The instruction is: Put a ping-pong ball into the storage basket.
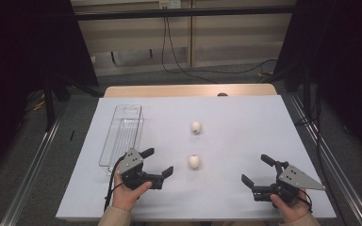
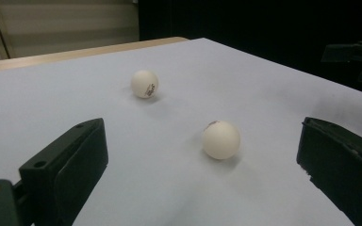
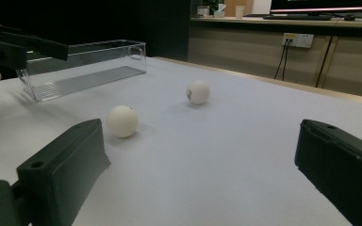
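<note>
Two white balls lie on the white table top (image 1: 250, 122). The far ball (image 1: 196, 127) (image 2: 144, 84) (image 3: 198, 92) carries a small printed mark. The near ball (image 1: 194, 161) (image 2: 221, 140) (image 3: 122, 121) rests just right of my left gripper (image 1: 159, 161), a short way past its open jaws. My right gripper (image 1: 255, 169) is open at the front right, well apart from both balls, with nothing between its fingers (image 3: 61, 169). In the left gripper view, the near ball sits ahead of the black fingers (image 2: 68, 165).
A clear plastic tray (image 1: 122, 134) (image 3: 85, 70), long and narrow, stands at the table's left, just beyond my left hand. The table's wooden far edge (image 1: 188, 90) borders the white sheet. Cables hang on the wall behind. Metal rails run along both sides of the table.
</note>
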Demonstrator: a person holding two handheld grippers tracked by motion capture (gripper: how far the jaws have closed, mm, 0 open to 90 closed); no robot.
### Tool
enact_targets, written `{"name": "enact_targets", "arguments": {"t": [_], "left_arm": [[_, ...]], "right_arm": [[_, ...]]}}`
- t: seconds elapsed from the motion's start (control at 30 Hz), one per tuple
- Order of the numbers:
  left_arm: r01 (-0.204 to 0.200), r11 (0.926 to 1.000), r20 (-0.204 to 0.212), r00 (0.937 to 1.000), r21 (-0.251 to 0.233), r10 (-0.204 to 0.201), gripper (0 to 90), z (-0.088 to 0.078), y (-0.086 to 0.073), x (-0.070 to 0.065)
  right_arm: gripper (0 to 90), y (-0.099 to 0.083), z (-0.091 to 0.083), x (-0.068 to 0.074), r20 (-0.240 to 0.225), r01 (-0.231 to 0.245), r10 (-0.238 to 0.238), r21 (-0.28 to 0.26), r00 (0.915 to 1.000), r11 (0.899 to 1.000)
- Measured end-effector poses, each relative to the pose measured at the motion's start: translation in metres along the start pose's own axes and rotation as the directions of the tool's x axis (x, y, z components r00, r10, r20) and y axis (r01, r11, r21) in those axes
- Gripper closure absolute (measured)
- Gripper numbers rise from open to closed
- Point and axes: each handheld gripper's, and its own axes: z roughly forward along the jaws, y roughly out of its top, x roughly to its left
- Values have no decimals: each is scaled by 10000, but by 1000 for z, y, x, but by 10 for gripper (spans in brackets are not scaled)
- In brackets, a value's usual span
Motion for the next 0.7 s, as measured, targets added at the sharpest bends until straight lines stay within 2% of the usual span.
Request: {"name": "enact_targets", "arguments": {"t": [0.7], "left_arm": [[-112,9994,105,9999,332,108,27,10,0,-5]], "right_arm": [[20,0,0,0,-13,21,-21,-22,10000,10000]]}}
